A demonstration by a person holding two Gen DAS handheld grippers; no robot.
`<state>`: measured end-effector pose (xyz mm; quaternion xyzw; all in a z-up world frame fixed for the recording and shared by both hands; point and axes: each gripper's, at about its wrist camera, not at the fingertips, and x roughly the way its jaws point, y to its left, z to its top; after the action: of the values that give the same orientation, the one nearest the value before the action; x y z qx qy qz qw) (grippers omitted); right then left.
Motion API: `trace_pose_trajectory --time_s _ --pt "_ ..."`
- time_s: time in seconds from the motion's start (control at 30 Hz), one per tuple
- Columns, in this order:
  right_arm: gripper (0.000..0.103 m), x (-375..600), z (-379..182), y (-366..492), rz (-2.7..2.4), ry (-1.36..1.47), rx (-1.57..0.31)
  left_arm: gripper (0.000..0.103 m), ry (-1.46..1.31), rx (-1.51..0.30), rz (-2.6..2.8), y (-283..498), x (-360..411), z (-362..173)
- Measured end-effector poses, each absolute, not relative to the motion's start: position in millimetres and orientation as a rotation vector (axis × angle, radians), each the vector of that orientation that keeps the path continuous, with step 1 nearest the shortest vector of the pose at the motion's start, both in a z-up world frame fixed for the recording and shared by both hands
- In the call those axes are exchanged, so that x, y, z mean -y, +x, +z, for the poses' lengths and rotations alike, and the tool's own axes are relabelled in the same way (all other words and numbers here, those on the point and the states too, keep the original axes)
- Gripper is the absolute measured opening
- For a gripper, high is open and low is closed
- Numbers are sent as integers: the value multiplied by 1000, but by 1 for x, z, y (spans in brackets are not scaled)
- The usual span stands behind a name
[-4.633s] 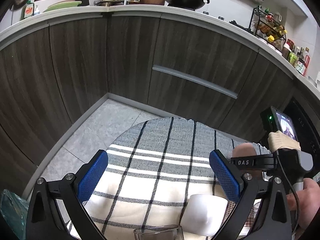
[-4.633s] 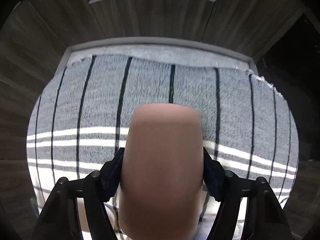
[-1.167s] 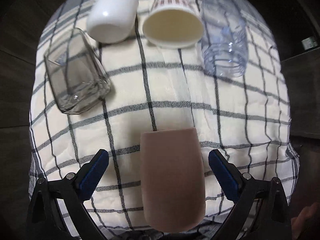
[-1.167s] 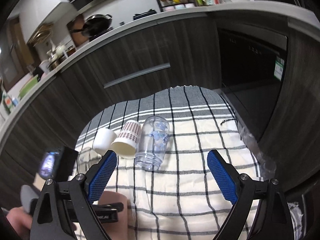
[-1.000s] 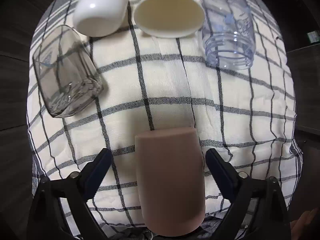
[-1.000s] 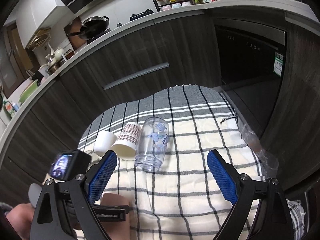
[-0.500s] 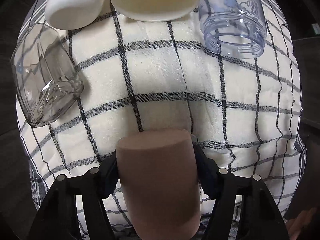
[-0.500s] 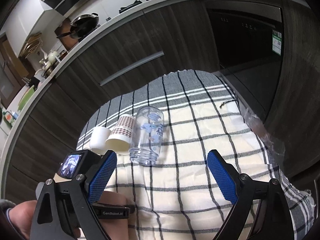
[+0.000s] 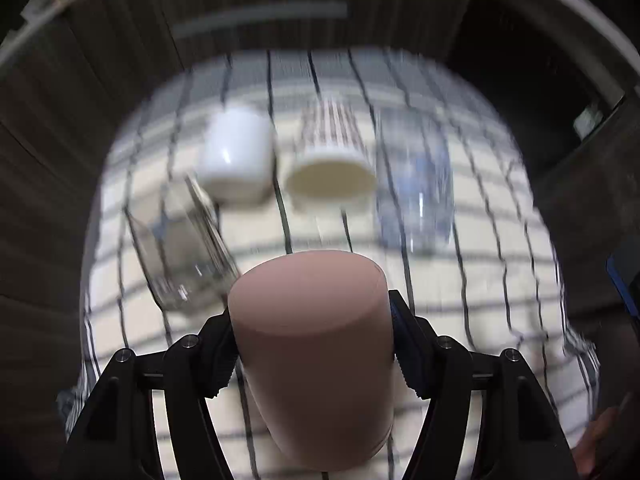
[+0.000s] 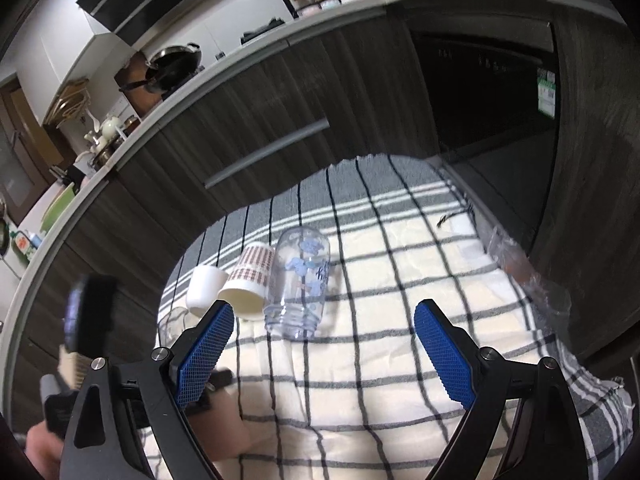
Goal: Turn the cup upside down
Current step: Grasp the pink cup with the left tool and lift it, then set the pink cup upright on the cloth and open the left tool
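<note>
The left gripper [image 9: 312,344] is pinching the pink cup [image 9: 316,360], one jaw pressed against each side of its wall, closed base pointing away from the camera toward 12 o'clock. The grip sits partway down the body, probably because a hold across the round wall lets the wrist roll the cup end over end without the fingers blocking either end. Everything behind it is smeared with motion (so the turn is likely under way), and whether the cup touches the checked cloth [image 9: 472,280] cannot be told from here.

Beyond it four other vessels lie on their sides on the cloth: a square glass [image 9: 180,248] at 10 o'clock of the cup, a white cup [image 9: 238,152] at 11, a paper cup [image 9: 330,164] at 12 with its mouth facing the camera, and a clear plastic cup [image 9: 414,184] at 1.

The right gripper [image 10: 320,356] is spread wide and holds nothing, hovering over bare cloth with the clear plastic cup just above its left finger at 11 o'clock. It seems parked out of the way so the left has room.
</note>
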<state>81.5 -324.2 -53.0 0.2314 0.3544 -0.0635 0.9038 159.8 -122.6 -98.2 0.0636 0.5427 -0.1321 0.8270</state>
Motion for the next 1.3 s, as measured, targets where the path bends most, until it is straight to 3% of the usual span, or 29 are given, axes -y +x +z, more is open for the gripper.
trace_pose_trajectory --time_s 0.3,0.43,0.97,1.13,1.3 --pt "92 317 -57 72 -201 352 -636 66 101 -705 -212 129 90 -110" --pt "92 312 -67 76 -200 313 -663 66 114 -601 -192 114 85 -117" --pt "92 312 -85 81 -180 321 -714 67 75 -618 -180 98 81 -138" --pt "92 315 -86 82 -176 339 -723 83 87 -593 -157 93 81 -128" --pt "92 315 -84 78 -162 368 -762 85 78 -601 -159 85 77 -107"
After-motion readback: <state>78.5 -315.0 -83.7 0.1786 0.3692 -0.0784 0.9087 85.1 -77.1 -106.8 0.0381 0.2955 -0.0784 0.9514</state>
